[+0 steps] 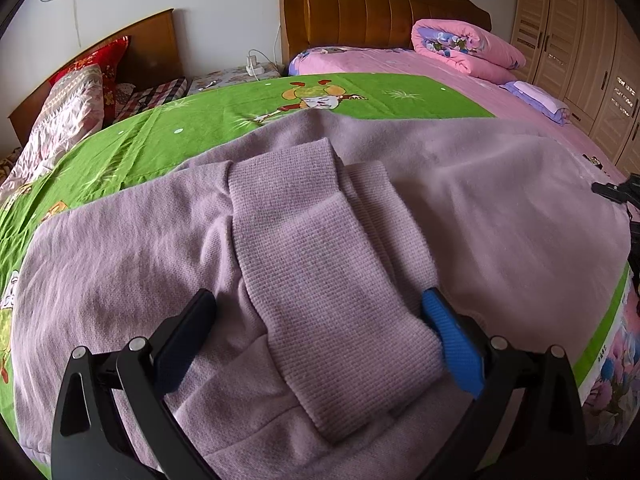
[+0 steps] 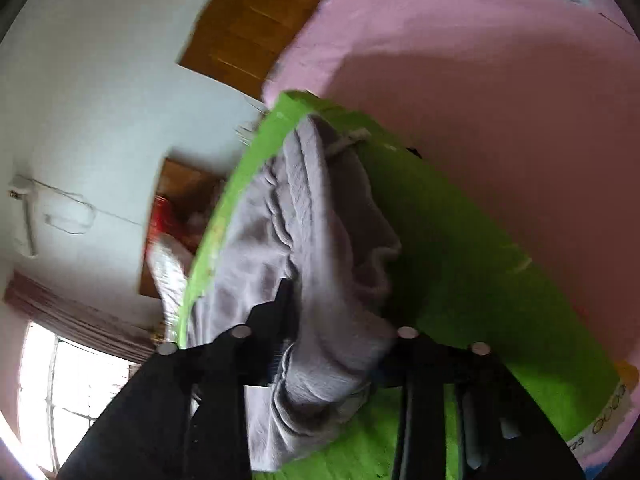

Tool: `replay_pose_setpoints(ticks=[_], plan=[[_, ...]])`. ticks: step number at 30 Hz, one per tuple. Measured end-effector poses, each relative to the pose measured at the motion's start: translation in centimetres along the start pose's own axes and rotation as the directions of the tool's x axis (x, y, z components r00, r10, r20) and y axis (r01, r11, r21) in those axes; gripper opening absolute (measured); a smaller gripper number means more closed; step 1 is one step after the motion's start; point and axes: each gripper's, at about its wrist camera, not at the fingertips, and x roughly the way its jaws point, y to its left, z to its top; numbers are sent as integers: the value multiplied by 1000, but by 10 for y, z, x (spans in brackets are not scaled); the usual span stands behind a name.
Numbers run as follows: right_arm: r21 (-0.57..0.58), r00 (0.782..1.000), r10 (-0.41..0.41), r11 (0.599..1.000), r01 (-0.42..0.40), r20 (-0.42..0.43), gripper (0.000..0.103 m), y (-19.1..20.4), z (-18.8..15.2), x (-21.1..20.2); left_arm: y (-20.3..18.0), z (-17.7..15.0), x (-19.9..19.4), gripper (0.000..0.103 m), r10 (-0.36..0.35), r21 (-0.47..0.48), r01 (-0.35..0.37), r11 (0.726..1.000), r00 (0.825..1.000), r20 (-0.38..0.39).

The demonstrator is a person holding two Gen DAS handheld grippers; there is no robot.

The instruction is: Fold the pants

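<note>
1. Left claw [image 1: 318,312]: jaws apart, black finger left, blue pad [image 1: 448,332] right; a ribbed cuff [image 1: 320,280] of the lilac pants [image 1: 120,248] lies between them, unpinched.
2. Pants: spread beyond the claw over the green sheet [image 1: 240,96].
3. Right claw [image 2: 332,344]: clamped on a bunched fold of pants [image 2: 320,240], green sheet [image 2: 460,260] to its right.
4. Pink bed [image 2: 500,100]: farther right.
</note>
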Motion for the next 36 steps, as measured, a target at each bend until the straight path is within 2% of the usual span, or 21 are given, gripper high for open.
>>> replay_pose_setpoints(ticks=[5, 8, 13, 15, 16, 17, 19, 21, 22, 23, 25, 26, 27, 28, 29, 31, 33, 34, 36], plan=[[-1, 995, 61, 998, -61, 81, 30, 10, -5, -9, 0, 1, 0, 102, 4, 0, -4, 1000, 1000, -2], [30, 984, 123, 991, -128, 128, 30, 16, -5, -16, -2, 3, 2, 102, 20, 8, -20, 1000, 1000, -10], [53, 975, 147, 986, -158, 166, 30, 29, -3, -17, -4, 4, 4, 102, 24, 8, -24, 1000, 1000, -14], [-8, 974, 123, 992, -124, 190, 30, 49, -7, -20, -1, 5, 2, 101, 5, -5, -5, 1000, 1000, -5], [-50, 973, 119, 993, -111, 198, 30, 63, -10, -23, 4, 4, -5, 101, -35, -24, 35, 999, 999, 19], [-112, 971, 118, 989, -97, 209, 27, 86, -10, -21, 13, 2, -18, 100, -107, -61, 111, 992, 992, 72], [-248, 968, 105, 968, -47, 227, 27, 133, -19, -21, 37, -1, -48, 101, -202, -130, 228, 965, 962, 186], [-405, 969, 100, 914, 1, 227, 27, 187, -37, -13, 77, -5, -80, 101, -219, -206, 285, 936, 931, 293], [-485, 971, 98, 874, 21, 217, 27, 214, -51, -7, 105, -8, -94, 101, -209, -263, 302, 916, 921, 328], [-597, 976, 94, 801, 44, 199, 27, 252, -75, 7, 120, -10, -100, 101, -210, -299, 318, 900, 915, 344], [-747, 984, 98, 663, 49, 152, 27, 305, -123, 34, 173, -21, -113, 101, -244, -418, 406, 812, 888, 389], [-786, 986, 96, 616, 46, 133, 27, 318, -140, 45, 195, -28, -117, 101, -261, -463, 450, 764, 871, 417], [-853, 992, 81, 521, 43, 99, 27, 340, -175, 64, 211, -35, -120, 101, -265, -494, 473, 730, 861, 434], [-897, 995, 59, 440, 48, 83, 26, 352, -204, 78, 220, -39, -121, 101, -263, -510, 478, 715, 860, 437], [-945, 998, 23, 323, 54, 65, 26, 362, -244, 100, 228, -45, -122, 101, -265, -524, 481, 703, 861, 435], [-982, 999, -44, 189, 27, 19, 26, 361, -294, 129, 239, -54, -118, 101, -311, -537, 515, 668, 849, 428], [-999, 985, -168, 53, -12, -21, 26, 343, -339, 168, 242, -59, -108, 101, -372, -546, 551, 631, 832, 411], [-1000, 982, -190, -13, 11, 13, 26, 332, -356, 176, 240, -59, -103, 101, -398, -547, 564, 619, 825, 400], [-990, 985, -142, -111, 84, 99, 26, 322, -373, 171, 236, -54, -90, 101, -454, -545, 588, 598, 809, 374]])
